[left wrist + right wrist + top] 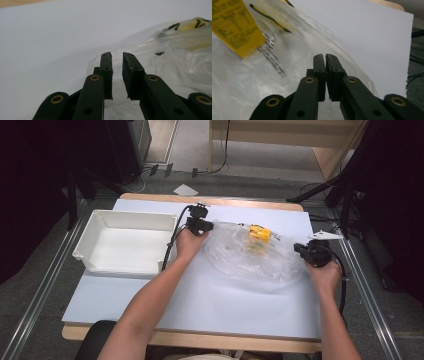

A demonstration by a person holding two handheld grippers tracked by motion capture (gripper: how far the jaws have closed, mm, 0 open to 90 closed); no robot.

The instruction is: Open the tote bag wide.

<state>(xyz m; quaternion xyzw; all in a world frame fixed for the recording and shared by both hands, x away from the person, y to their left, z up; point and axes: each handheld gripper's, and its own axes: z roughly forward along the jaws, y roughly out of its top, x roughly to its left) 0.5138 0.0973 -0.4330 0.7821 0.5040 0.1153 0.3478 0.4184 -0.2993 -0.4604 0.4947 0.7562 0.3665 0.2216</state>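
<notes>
Grey carpet floor [45, 285], pale wooden furniture [280, 135] beyond the table [200, 310], black drapes [30, 180] at both sides

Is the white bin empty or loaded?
Empty. In the high view the white bin shows only bare white floor inside; the plastic bag lies outside it on the table.

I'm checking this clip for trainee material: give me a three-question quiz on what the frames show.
1. True or false: the white rectangular plastic bin holds the clear crumpled plastic bag.
2. Which gripper has its jaws pressed together on the bag's film: A) left gripper B) right gripper?
3. What colour is the printed packet seen through the bag?

Key: 1. False; the bag lies on the pale blue table top, to the right of the bin. 2. B; the left gripper's jaws stand slightly apart at the bag's edge. 3. Yellow.
</notes>
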